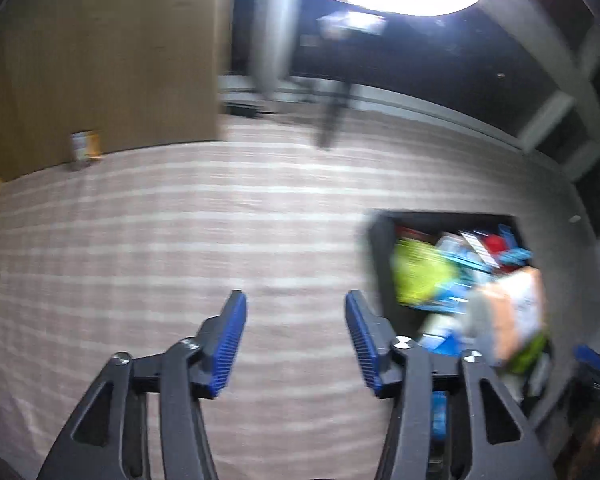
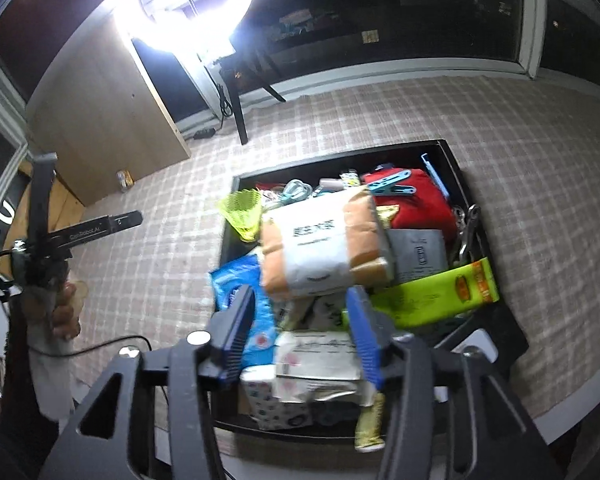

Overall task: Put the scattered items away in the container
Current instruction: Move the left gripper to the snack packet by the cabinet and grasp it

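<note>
The black container (image 2: 456, 160) sits on the checked tablecloth, piled with items: an orange-and-white packet (image 2: 320, 248) on top, a red pouch (image 2: 416, 204), a lime-green packet (image 2: 432, 296), a blue packet (image 2: 240, 284), a yellow-green shuttlecock (image 2: 242, 210). My right gripper (image 2: 300, 332) is open and empty, just above the pile's near side. My left gripper (image 1: 294, 340) is open and empty over bare cloth, left of the container (image 1: 380, 248); the view is blurred. The orange-and-white packet (image 1: 516, 312) shows there too.
A small can (image 1: 84, 148) stands far left by a wooden board (image 2: 108, 112); it also shows in the right wrist view (image 2: 125, 180). A ring light (image 2: 188, 4) on a stand glares at the back. The other hand-held gripper (image 2: 60, 240) is at the left.
</note>
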The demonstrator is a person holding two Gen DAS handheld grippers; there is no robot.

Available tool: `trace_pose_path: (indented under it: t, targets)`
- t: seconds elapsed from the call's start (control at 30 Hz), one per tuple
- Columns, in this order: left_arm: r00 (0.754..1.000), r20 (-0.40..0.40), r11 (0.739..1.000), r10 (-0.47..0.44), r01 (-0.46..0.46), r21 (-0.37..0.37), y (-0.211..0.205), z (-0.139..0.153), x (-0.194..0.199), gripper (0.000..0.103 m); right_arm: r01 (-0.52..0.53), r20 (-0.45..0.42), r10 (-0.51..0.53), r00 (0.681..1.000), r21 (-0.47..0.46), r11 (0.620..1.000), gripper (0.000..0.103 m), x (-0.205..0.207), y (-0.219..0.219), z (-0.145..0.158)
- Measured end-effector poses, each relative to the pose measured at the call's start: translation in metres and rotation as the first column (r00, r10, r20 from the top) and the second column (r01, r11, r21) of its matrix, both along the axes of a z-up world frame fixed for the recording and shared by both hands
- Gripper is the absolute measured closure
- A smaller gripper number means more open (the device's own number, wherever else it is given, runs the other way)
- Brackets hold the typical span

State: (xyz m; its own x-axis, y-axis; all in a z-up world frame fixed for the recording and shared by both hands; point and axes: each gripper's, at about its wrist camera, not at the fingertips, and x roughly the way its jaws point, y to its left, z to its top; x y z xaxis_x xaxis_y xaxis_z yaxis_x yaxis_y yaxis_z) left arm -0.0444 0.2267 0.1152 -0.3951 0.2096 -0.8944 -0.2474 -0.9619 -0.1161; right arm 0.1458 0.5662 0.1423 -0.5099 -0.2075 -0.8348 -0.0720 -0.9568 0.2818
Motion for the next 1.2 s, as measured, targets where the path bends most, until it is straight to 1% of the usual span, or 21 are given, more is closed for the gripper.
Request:
trace_pose_path:
  t: [0.07, 0.1, 0.2, 0.3, 0.37, 0.4, 0.47, 0.57, 0.6, 0.7, 0.93, 1.1, 1.2]
  targets:
    - [0.999, -0.009, 0.999, 0.033, -0.033, -0.032, -0.029, -0.004, -0.021, 0.047, 0.023, 0.0, -0.023, 1.0, -0.009, 1.0, 0.052, 0.004, -0.01, 0.003]
    - [0.998, -0.016, 0.997, 0.06, -0.061, -0.05, -0.049, -0.006, -0.037, 0.047, 0.034, 0.0, -0.034, 0.999, 0.0, 0.999, 0.051, 0.005, -0.015, 0.004]
    - [0.993, -0.027, 0.99, 0.119, -0.121, -0.069, -0.09, -0.013, -0.073, 0.046, 0.083, 0.008, -0.084, 0.996, 0.075, 0.994, 0.046, 0.011, -0.034, 0.005]
    - [0.985, -0.04, 0.981, 0.17, -0.172, -0.085, -0.125, -0.024, -0.115, 0.045, 0.115, 0.022, -0.118, 0.993, 0.106, 0.988, 0.046, 0.012, -0.047, 0.003]
    - [0.98, -0.031, 0.978, 0.196, -0.198, -0.072, -0.143, -0.034, -0.144, 0.044, 0.146, 0.036, -0.152, 0.988, 0.133, 0.98, 0.046, 0.013, -0.054, 0.001]
    - [0.979, -0.028, 0.976, 0.202, -0.204, -0.071, -0.15, -0.038, -0.154, 0.042, 0.163, 0.043, -0.171, 0.984, 0.153, 0.975, 0.046, 0.012, -0.057, 0.0]
    - [0.974, -0.024, 0.971, 0.225, -0.227, -0.075, -0.162, -0.051, -0.176, 0.042, 0.197, 0.052, -0.209, 0.976, 0.182, 0.963, 0.046, 0.013, -0.06, -0.001]
    - [0.972, -0.016, 0.968, 0.236, -0.237, -0.08, -0.171, -0.07, -0.203, 0.042, 0.242, 0.07, -0.258, 0.964, 0.184, 0.953, 0.046, 0.015, -0.063, -0.003]
    - [0.972, -0.011, 0.967, 0.235, -0.235, -0.096, -0.171, -0.079, -0.212, 0.042, 0.257, 0.077, -0.274, 0.959, 0.185, 0.949, 0.046, 0.017, -0.064, -0.004]
    - [0.972, -0.004, 0.962, 0.236, -0.234, -0.142, -0.17, -0.098, -0.231, 0.042, 0.288, 0.095, -0.312, 0.945, 0.205, 0.936, 0.046, 0.024, -0.066, -0.006]
    - [0.964, 0.02, 0.96, 0.265, -0.262, -0.103, -0.175, -0.122, -0.253, 0.042, 0.353, 0.138, -0.386, 0.912, 0.215, 0.911, 0.046, 0.039, -0.059, -0.013]
    - [0.96, 0.029, 0.957, 0.279, -0.276, -0.088, -0.181, -0.135, -0.255, 0.04, 0.37, 0.157, -0.408, 0.899, 0.224, 0.902, 0.046, 0.042, -0.057, -0.016]
    - [0.965, 0.022, 0.963, 0.262, -0.26, -0.076, -0.183, -0.138, -0.251, 0.041, 0.372, 0.165, -0.413, 0.896, 0.232, 0.899, 0.046, 0.042, -0.058, -0.017]
